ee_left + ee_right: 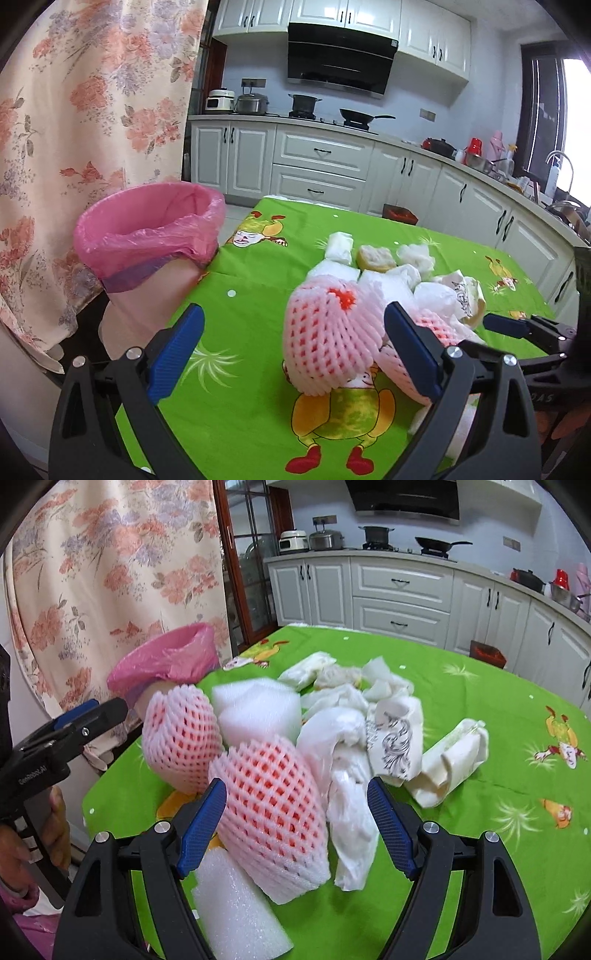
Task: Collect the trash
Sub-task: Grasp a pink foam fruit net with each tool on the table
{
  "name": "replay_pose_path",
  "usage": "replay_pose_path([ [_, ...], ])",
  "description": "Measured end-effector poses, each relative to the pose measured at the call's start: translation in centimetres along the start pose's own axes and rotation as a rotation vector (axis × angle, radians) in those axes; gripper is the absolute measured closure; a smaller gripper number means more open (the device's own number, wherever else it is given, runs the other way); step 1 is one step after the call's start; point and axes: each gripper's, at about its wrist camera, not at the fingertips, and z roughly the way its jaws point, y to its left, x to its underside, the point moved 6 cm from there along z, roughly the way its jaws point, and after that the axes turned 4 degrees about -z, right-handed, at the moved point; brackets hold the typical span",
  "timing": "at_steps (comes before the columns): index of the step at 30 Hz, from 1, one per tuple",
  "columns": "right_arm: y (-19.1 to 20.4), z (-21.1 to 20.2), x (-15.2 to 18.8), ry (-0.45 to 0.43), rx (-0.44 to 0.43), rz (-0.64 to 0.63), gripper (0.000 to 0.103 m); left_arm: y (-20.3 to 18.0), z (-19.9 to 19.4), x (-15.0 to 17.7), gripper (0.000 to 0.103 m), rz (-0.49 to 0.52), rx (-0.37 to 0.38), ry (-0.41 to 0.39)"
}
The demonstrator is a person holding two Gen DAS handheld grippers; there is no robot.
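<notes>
trash (332, 738): foam nets and crumpled white wrappers piled on my green tablecloth (480, 830) | pink-lined bin (147, 236) at the table's left edge | left gripper (295, 354) wide, gripping nothing | right gripper (295, 827) wide (foam net between, unpinched)

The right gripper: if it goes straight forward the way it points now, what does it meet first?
Most likely the nearer pink foam fruit net, which lies between the open fingers of the right gripper, toward the left one. Depth is unclear; the crumpled white plastic bag beside it is close too.
</notes>
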Motion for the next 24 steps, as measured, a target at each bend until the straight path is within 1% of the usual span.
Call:
replay_pose_path([
  [6, -0.4, 2.4, 1.4, 0.060, -0.035, 0.052, 0.029, -0.5, 0.8, 0.6, 0.008, 0.011, 0.008, 0.028],
  [10, -0.6, 3.3, 1.9, 0.079, -0.055, 0.074, 0.029, -0.8, 1.5, 1.1, 0.008, 0.026, 0.012, 0.044],
  [13, -0.3, 3.5, 2.2, 0.082, -0.080, 0.078, 0.036, -1.1, 2.1, 1.4, 0.008, 0.029, 0.013, 0.058],
  [16, 0.0, 3.5, 2.4, 0.081, -0.095, 0.069, 0.046, -1.5, 2.8, 1.8, 0.008, 0.044, 0.005, 0.065],
  [17, 0.1, 3.4, 2.4, 0.078, -0.103, 0.069, 0.053, -1.6, 3.0, 1.8, 0.008, 0.048, 0.001, 0.067],
  [18, 0.2, 3.3, 2.4, 0.073, -0.109, 0.065, 0.057, -1.8, 3.1, 1.8, 0.008, 0.050, -0.003, 0.068],
  [20, 0.5, 3.1, 2.2, 0.064, -0.114, 0.048, 0.064, -1.8, 3.6, 1.9, 0.008, 0.049, -0.010, 0.071],
  [24, 1.0, 2.2, 2.1, 0.036, -0.110, -0.001, 0.068, -1.9, 4.3, 2.0, 0.009, 0.054, -0.024, 0.071],
])
